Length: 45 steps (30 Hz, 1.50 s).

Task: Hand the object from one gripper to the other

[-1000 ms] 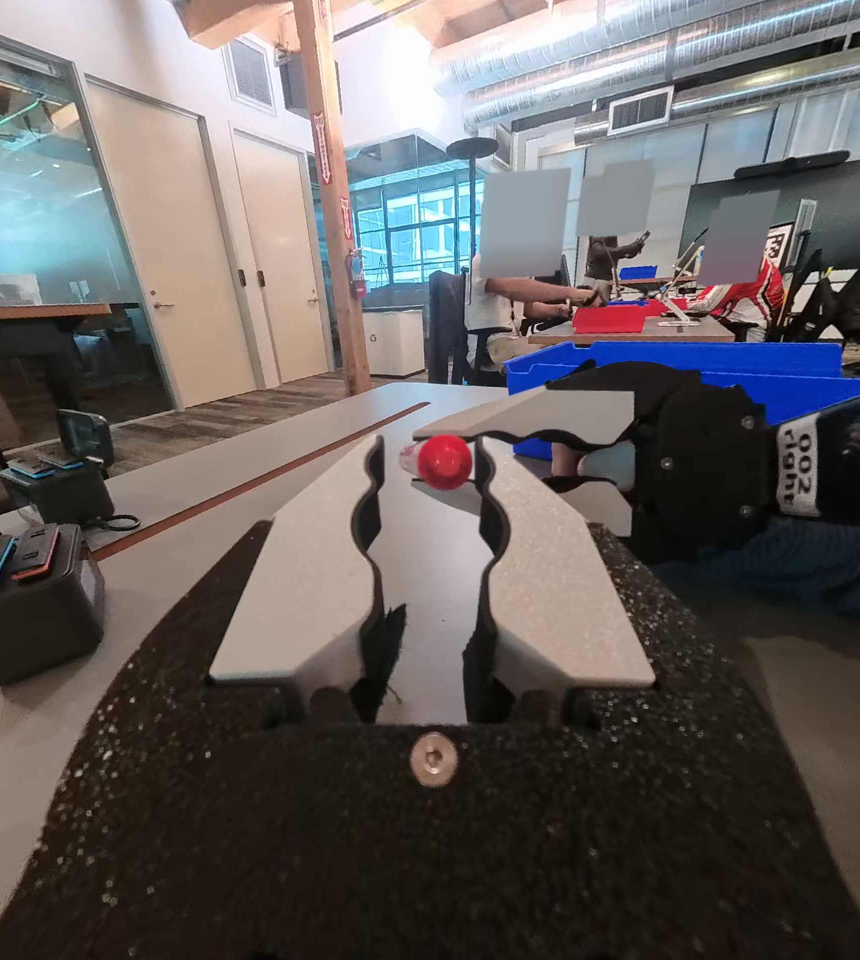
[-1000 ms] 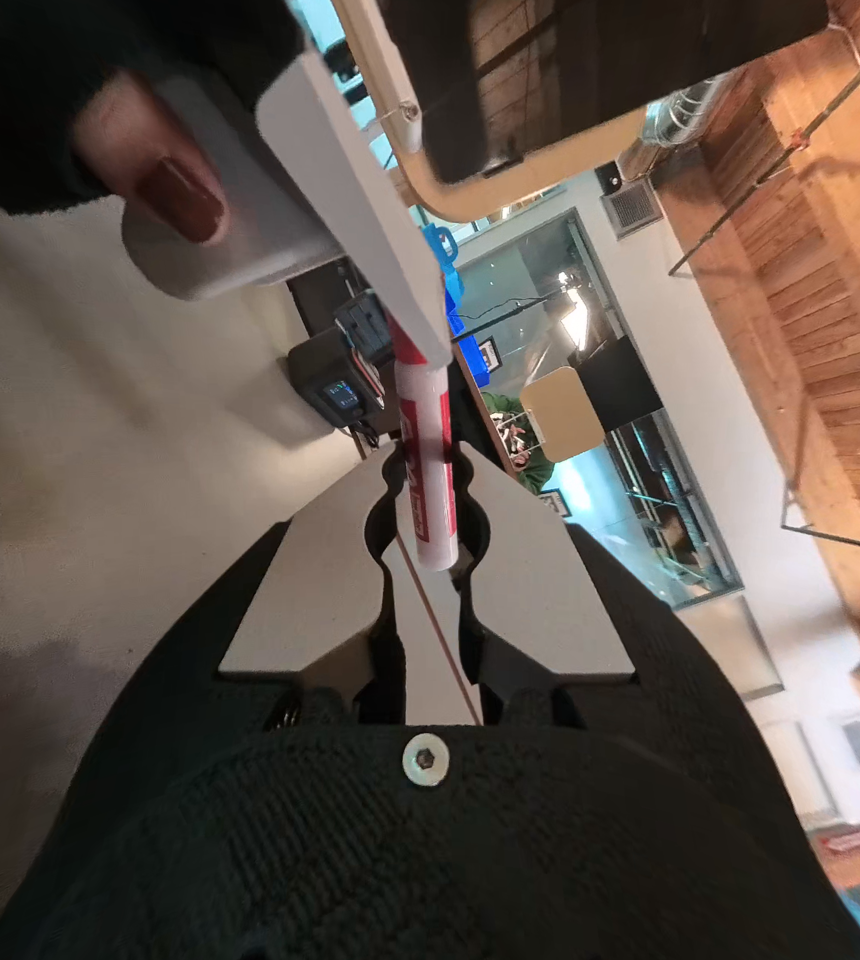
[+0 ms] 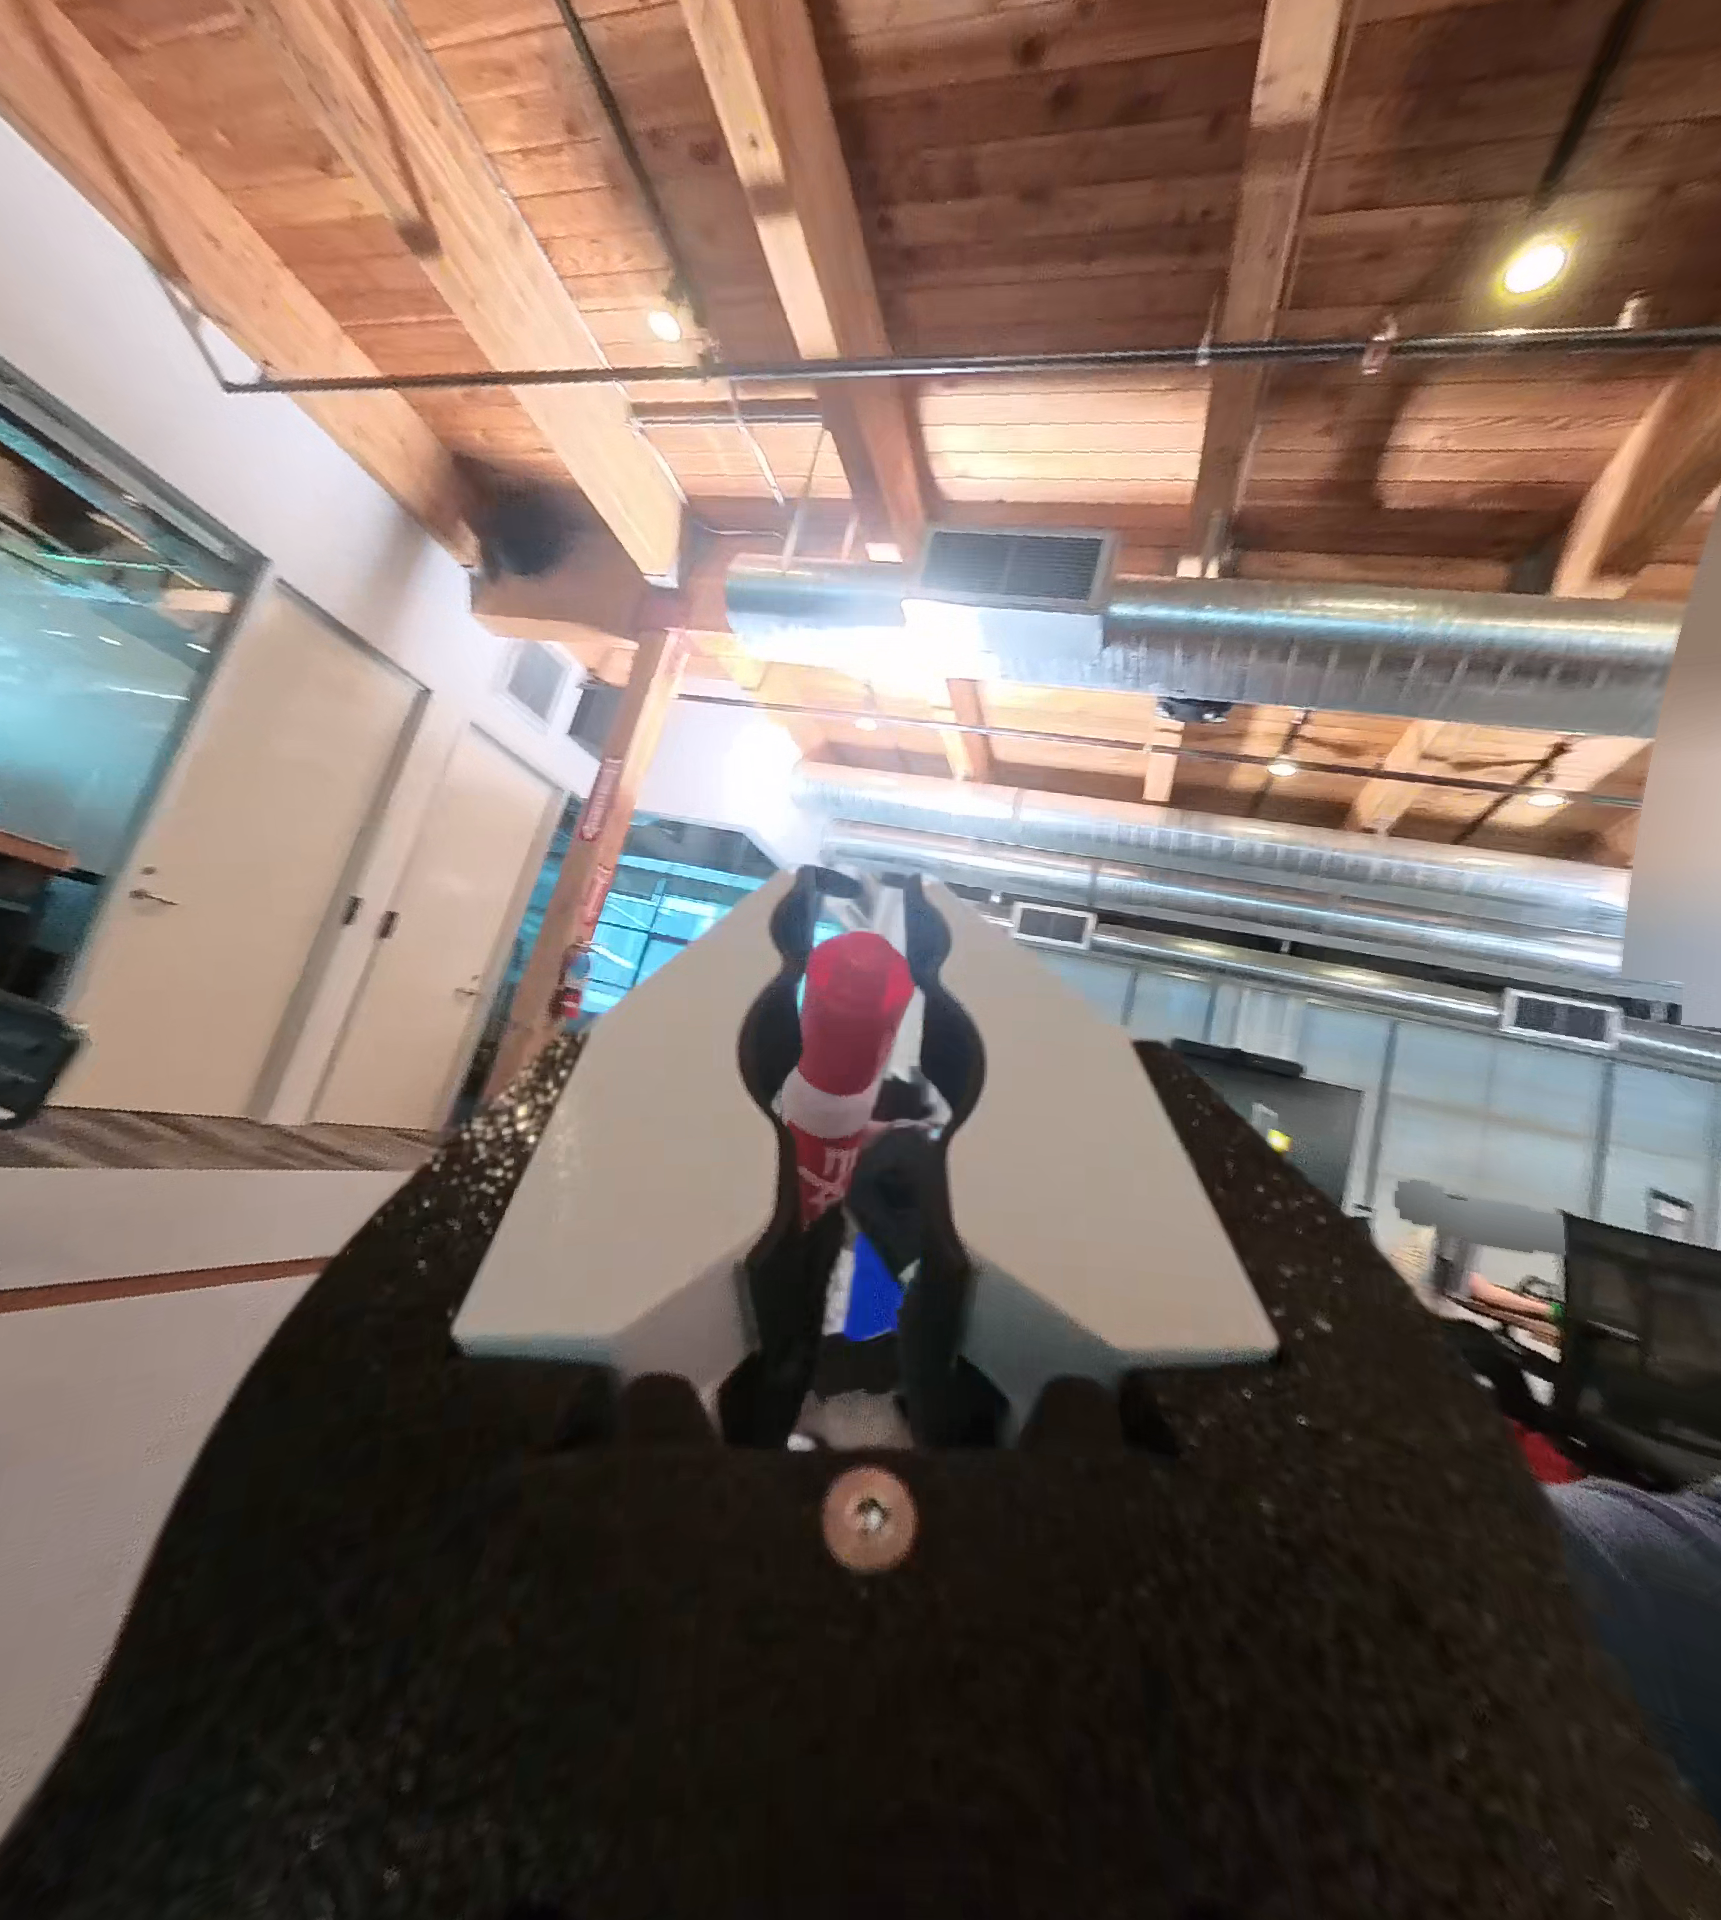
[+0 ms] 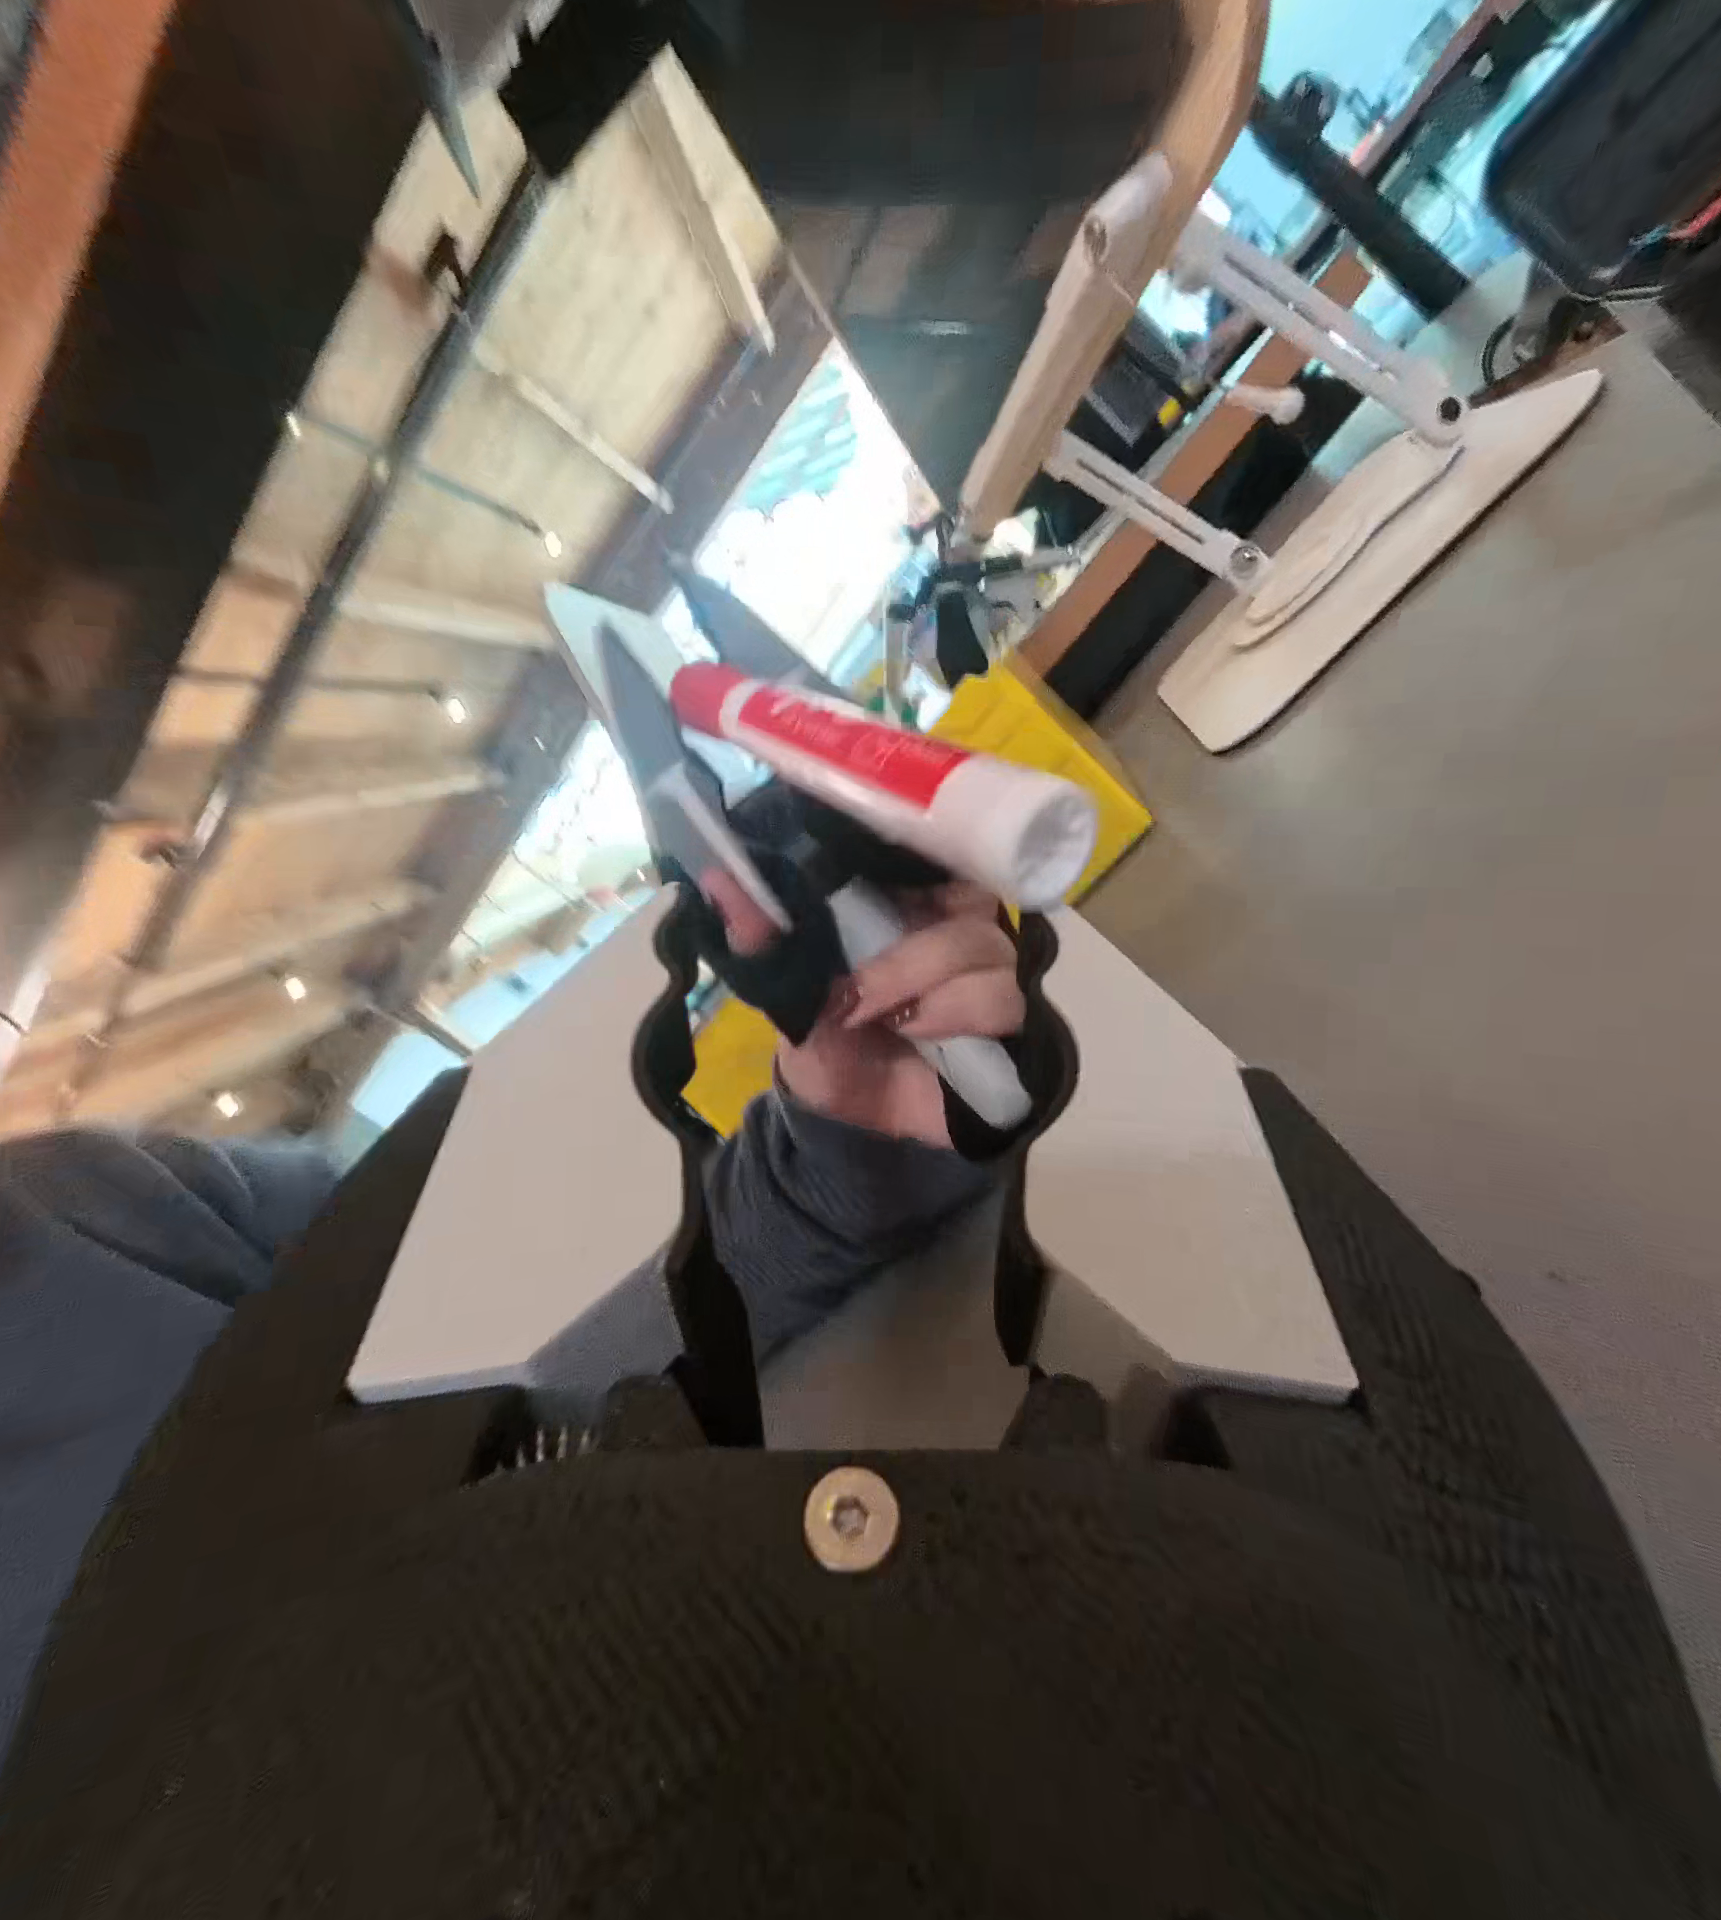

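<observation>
1. The left gripper (image 3: pixel 861 914) has its fingers (image 3: pixel 648 1164) pinching the red-capped marker (image 3: pixel 840 1039) near the cap; the grip sits far off the marker's middle, so its long white end could swing or slip out.
2. The right gripper (image 4: pixel 851 935) has its fingers spread, holding nothing; it is well apart from the marker, too far to catch a drop.
3. Below lies the grey tabletop (image 4: pixel 1458 1039); a dropped marker would likely roll.

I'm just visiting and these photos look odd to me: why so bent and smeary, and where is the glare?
Left wrist view: wide-angle lens bows the beams and doors; bright glare under the duct; marker fairly sharp. Right wrist view: motion blur smears the ceiling and the left edge; the marker and yellow bin are soft.
</observation>
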Motion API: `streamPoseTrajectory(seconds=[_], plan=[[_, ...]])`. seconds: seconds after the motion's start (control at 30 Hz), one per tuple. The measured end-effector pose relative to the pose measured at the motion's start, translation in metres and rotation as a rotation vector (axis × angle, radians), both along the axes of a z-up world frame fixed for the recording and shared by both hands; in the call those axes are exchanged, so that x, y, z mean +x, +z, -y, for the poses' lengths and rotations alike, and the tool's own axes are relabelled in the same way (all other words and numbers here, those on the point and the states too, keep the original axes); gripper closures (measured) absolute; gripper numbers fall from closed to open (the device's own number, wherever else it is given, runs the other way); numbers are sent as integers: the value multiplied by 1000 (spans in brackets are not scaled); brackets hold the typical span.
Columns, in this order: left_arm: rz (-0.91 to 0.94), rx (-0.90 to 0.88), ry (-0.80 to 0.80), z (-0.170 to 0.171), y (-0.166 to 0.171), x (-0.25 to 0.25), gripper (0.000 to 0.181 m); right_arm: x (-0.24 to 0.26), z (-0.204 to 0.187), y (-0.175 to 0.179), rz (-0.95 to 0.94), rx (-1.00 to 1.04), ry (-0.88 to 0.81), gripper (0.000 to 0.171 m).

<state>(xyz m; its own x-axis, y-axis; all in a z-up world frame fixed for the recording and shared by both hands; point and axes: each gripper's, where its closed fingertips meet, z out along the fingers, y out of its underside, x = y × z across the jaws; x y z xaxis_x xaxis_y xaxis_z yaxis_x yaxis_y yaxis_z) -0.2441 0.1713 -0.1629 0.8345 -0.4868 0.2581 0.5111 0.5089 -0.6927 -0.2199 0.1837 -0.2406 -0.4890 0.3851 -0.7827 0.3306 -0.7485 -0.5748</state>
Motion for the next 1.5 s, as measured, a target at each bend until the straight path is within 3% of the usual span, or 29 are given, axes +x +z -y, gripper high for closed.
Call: streamPoseTrajectory(seconds=[0.1,0.2,0.27,0.43,0.47,0.5,0.6,0.83,0.97,1.07,1.13,1.23,1.33,1.5], plan=[[-24,-9,-90,-4,-2,18,166,-2,-13,10,-51,-147,-61,110],[-55,-54,-95,-11,-10,24,166,4,-39,21,-128,-205,-163,131],[-103,-119,-89,-18,-19,27,166,10,-55,26,-166,-177,-241,148],[-203,-284,-43,-37,-40,36,167,23,-78,37,-246,-26,-424,153],[-216,-302,-9,-40,-42,35,180,26,-81,40,-262,19,-466,156],[-238,-300,25,-39,-41,34,176,26,-85,40,-260,85,-529,157],[-271,-335,140,-43,-44,27,133,30,-87,43,-288,342,-677,155],[-280,-351,159,-45,-47,24,131,34,-79,58,-304,983,-930,156],[-304,-357,164,-46,-48,27,130,62,-78,101,-287,1436,-1167,157],[-340,-367,166,-48,-50,32,130,100,-85,141,-149,1529,-1252,157],[-359,-372,168,-48,-51,34,130,131,-108,148,102,1528,-1194,157],[-370,-376,174,-49,-52,36,131,193,-157,117,594,1379,-1037,157],[-363,-381,168,-49,-52,35,132,256,-195,71,957,1195,-959,157],[-345,-383,157,-49,-52,33,133,296,-212,2,1193,1024,-846,158]])
